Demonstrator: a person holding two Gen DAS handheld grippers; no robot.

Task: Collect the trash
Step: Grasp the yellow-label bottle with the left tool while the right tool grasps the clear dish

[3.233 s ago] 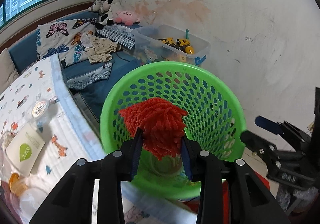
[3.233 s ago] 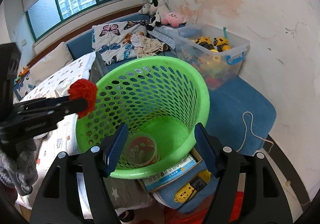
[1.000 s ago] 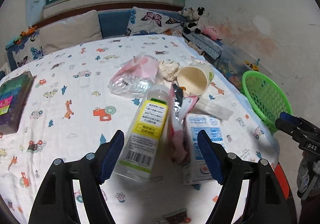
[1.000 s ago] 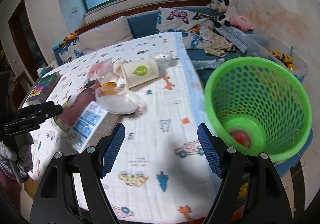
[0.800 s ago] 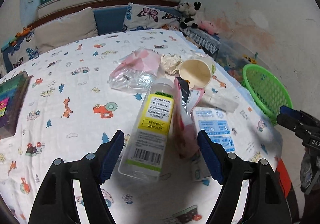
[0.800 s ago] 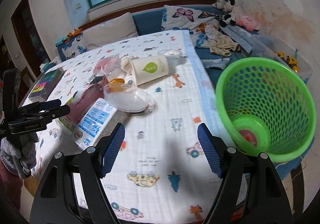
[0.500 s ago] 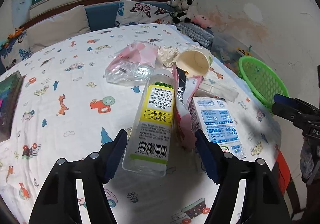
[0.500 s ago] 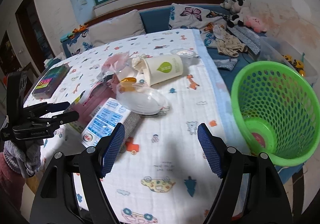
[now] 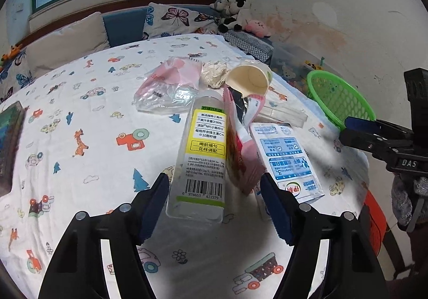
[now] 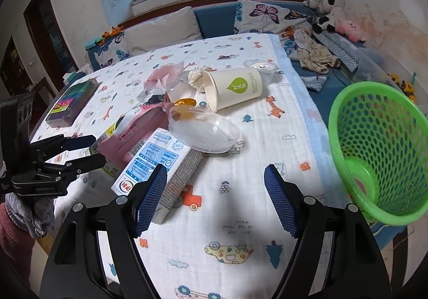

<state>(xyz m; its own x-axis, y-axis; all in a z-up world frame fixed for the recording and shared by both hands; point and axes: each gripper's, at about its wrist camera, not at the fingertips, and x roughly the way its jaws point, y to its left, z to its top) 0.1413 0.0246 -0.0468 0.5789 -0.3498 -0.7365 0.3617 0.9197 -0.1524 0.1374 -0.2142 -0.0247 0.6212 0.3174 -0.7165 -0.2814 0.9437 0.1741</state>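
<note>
On the cartoon-print tablecloth (image 9: 80, 111), your left gripper (image 9: 215, 201) hangs with its jaws spread wide and empty, framing the base of a clear plastic bottle with a yellow label (image 9: 204, 149) that lies on its side just ahead. Leaning against the bottle is a pink foil snack pouch (image 9: 240, 149), and beside that a blue-and-white milk carton (image 9: 287, 157) lies flat. Further back sit a cream paper cup on its side (image 10: 232, 89), a clear plastic clamshell lid (image 10: 204, 130), a crumpled paper wad (image 9: 214, 74) and a pink-tinted plastic bag (image 9: 171, 87). Your right gripper (image 10: 215, 198), likewise wide and holding nothing, hovers over bare cloth near the carton's end. The green perforated plastic basket (image 10: 379, 149) stands off the table's edge to your right, with something reddish at its bottom.

The bottle looks empty, so expect it to be light, smooth and prone to roll or squirt out of a loose pinch. Take it across the labelled middle, square to its length, and close firmly; its walls will likely flex a little. Mind the pouch resting on it, which may topple as the bottle lifts.
</note>
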